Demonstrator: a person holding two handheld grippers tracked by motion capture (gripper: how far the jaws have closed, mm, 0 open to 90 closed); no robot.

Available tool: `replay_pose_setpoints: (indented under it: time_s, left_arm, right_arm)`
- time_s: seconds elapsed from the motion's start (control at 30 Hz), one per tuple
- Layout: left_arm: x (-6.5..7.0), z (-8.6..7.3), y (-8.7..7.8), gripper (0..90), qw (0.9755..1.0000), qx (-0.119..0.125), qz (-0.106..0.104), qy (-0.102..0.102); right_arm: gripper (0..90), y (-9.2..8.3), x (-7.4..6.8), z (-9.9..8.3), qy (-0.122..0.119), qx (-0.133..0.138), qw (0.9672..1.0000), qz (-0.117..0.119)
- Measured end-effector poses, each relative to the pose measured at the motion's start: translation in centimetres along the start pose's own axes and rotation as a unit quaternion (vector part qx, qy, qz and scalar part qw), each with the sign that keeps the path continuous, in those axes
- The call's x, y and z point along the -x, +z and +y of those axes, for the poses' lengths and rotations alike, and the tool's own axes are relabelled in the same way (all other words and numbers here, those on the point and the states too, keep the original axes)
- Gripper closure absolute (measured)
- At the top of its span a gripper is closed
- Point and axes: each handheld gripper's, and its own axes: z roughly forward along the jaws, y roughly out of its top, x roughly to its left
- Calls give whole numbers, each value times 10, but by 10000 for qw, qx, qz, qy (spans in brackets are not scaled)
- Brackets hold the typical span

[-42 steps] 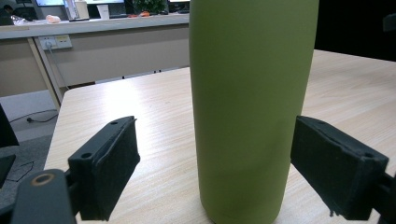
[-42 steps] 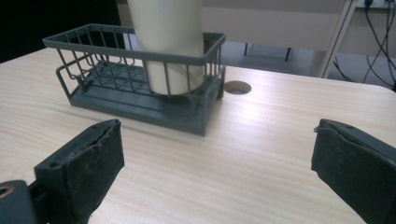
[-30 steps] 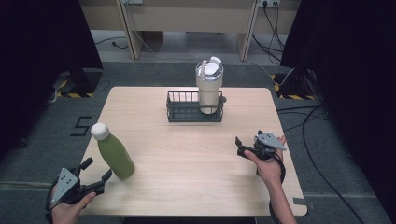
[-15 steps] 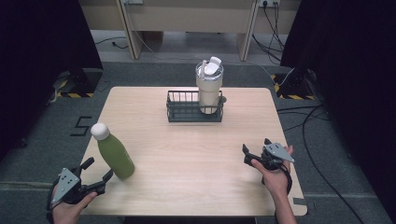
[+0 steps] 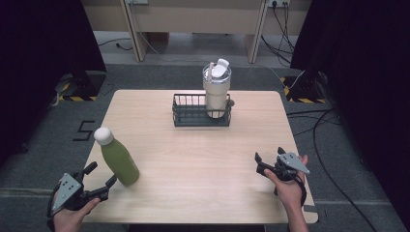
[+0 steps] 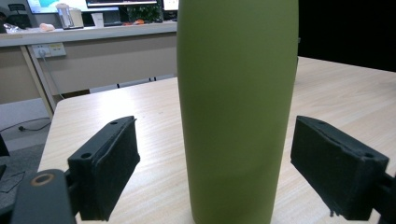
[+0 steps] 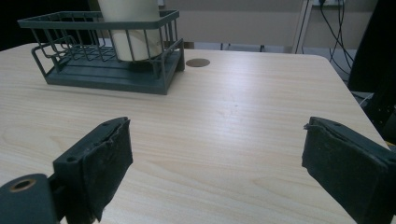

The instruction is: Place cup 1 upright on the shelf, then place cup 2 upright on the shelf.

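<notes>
You are holding your left gripper (image 5: 99,182) with jaws spread, unclenched, around the upright green bottle (image 5: 118,157) standing at the table's (image 5: 193,159) near-left corner, far closer than your right gripper (image 5: 267,163).

1 bottle (image 5: 117,157), 1 tumbler (image 5: 216,90), 1 basket (image 5: 186,117)

My high view looks forward and down over the whole table (image 5: 193,159). My left gripper view sits low at the near left corner, close up on the green bottle (image 6: 236,107). My right gripper view sits low near the right edge, facing the wire basket (image 7: 107,51), also seen from above.
</notes>
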Motion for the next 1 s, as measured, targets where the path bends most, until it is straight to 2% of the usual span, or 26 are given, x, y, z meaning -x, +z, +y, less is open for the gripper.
replay_pose_setpoints:
  time_s: [0.13, 0.2, 0.4, 0.53, 0.73, 1.0]
  left_arm:
    - [-1, 2, -2, 141, 10000, 54, -18, 2]
    - [-2, 2, -2, 141, 9999, 121, -59, -60]
    - [1, 9, 1, 140, 9997, 179, -154, 18]
    - [5, 14, 5, 140, 9995, 203, -239, 92]
    - [7, 16, 12, 140, 9994, 179, -300, 21]
    - [9, 22, 18, 139, 9989, 277, -379, 60]
  right_arm:
    - [87, 0, 1, 0, 4, -1, 10000, -17]
    - [88, 1, 2, 0, -24, -2, 10000, -23]
    - [89, 2, 0, 0, -32, -19, 10000, -24]
    - [89, 3, 0, 1, -43, -33, 10000, 16]
    - [91, 6, 0, 0, -50, -45, 10000, 48]
    - [91, 2, -3, 4, -66, -25, 10000, 31]
